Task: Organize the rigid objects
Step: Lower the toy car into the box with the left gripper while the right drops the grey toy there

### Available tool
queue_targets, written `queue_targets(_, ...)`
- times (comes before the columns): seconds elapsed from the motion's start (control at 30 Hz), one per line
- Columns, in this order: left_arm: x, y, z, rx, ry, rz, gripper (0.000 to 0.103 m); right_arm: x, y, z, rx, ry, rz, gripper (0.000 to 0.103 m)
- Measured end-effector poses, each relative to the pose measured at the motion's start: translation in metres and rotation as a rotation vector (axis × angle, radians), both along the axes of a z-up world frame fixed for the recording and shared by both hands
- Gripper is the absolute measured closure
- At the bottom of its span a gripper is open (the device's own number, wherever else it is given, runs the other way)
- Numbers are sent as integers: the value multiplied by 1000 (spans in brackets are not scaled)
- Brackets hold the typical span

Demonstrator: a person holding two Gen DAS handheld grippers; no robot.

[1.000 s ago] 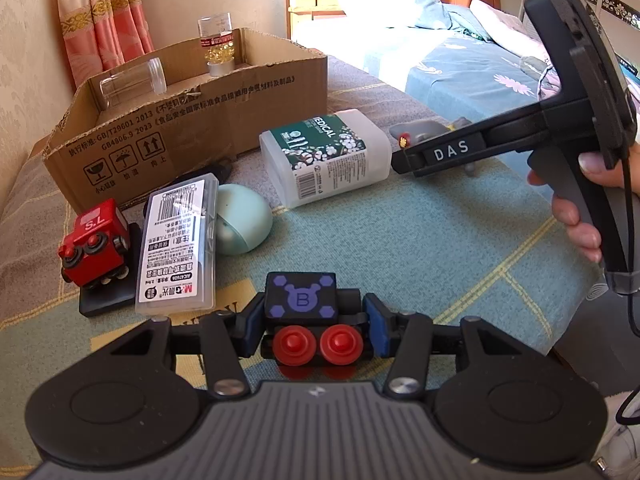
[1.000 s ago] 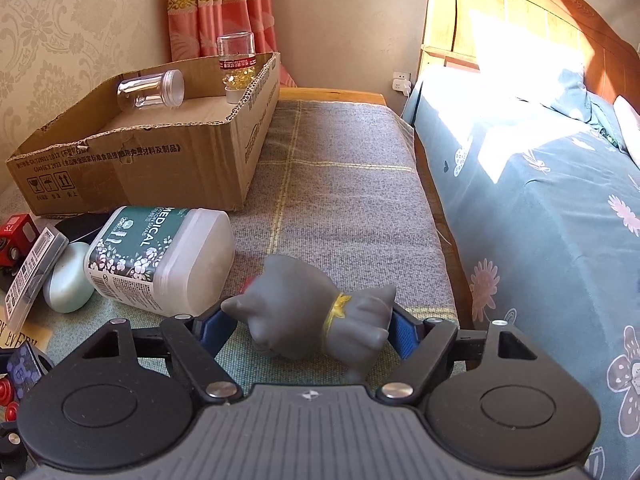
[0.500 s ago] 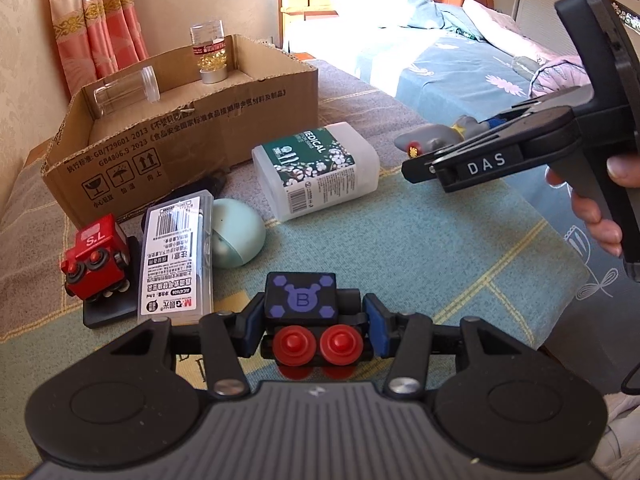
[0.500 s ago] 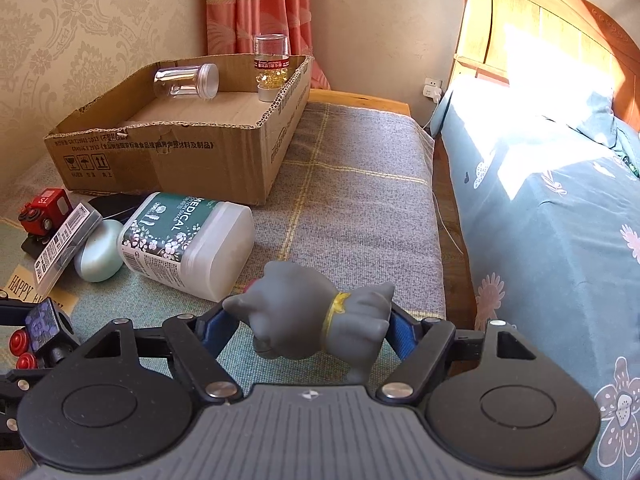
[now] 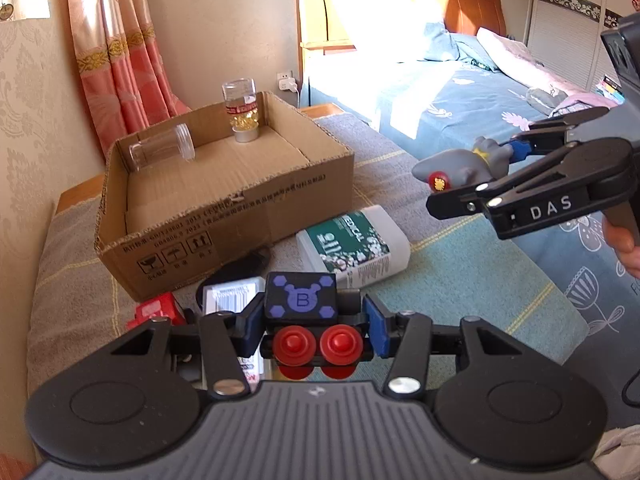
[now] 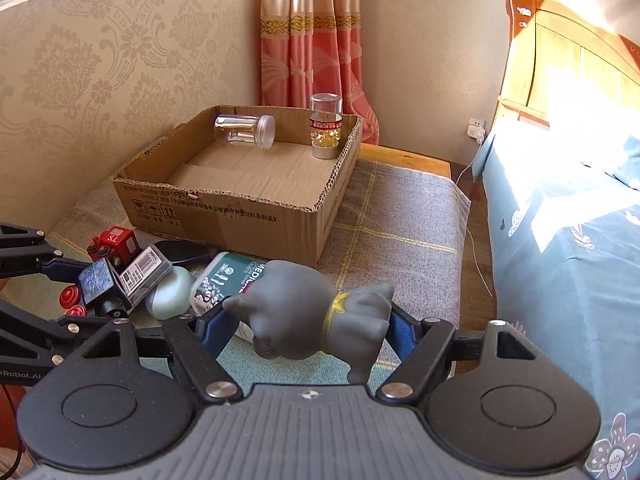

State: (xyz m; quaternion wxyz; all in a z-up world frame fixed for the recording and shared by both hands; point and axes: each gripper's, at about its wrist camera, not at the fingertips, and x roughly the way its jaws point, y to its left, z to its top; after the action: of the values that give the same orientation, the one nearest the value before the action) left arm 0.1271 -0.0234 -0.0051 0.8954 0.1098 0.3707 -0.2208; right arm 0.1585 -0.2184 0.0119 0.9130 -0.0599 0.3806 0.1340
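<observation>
My left gripper is shut on a black toy block with a purple B top and red wheels, held above the bench. My right gripper is shut on a grey rubber animal figure with a yellow collar, also lifted; the same figure shows at the right of the left wrist view. An open cardboard box stands beyond, holding a clear jar on its side and an upright bottle of yellow capsules.
On the blanket lie a white green-labelled bottle, a red toy train, a clear barcode case, a pale green egg-shaped thing and a dark flat item. A bed runs along the right. A wall and curtain stand behind the box.
Both grippers have risen with their toys, so the bench objects sit lower and farther in both views. The box's inside now shows more fully. The right gripper rolled slightly.
</observation>
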Motion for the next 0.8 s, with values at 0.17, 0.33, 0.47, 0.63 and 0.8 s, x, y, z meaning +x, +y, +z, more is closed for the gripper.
queue_targets(0.17,32,10,25,-4,-82,65,53,16,13,19,-2,-56,36,23)
queue_targets(0.33,76,25,40,-2,-122,144,53,33,27,31,-2,-88,69,23)
queue_targets(0.47,109,36,38,-1,-153,220,51,45,37,31,2,-84,82,23)
queue_targets(0.63,114,54,34,-47,-242,316,1,55,46,28,10,-74,86,23)
queue_targets(0.8,98,64,28,-53,-222,323,1,61,52,26,2,-65,88,23)
